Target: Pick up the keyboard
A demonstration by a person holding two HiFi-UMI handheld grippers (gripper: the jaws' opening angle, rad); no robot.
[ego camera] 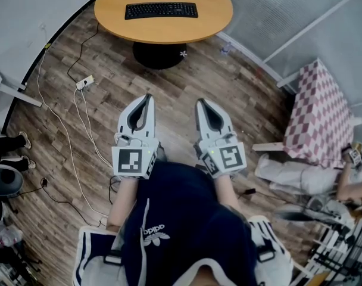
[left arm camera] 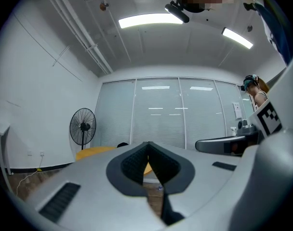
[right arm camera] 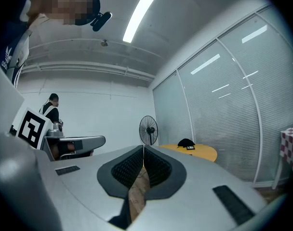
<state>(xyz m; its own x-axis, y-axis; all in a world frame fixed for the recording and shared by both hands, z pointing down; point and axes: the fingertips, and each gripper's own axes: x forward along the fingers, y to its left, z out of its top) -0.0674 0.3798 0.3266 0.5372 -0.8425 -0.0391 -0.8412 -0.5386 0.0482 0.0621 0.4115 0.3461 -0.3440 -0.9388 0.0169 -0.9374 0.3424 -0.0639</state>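
Keyboard (ego camera: 161, 10) lies on the far round wooden table (ego camera: 214, 16) in the head view, its long axis left to right. It is well ahead of both grippers and a little left of centre, so the left gripper (ego camera: 149, 97) looks slightly nearer than the right gripper (ego camera: 200, 102). The left gripper view shows its jaws pressed together on nothing with the table edge far beyond, and the right gripper view shows the same, table to the far right.

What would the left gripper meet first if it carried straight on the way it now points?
The left gripper would probably meet the near rim of the round wooden table. Height is unclear: it might instead pass over it toward the keyboard.
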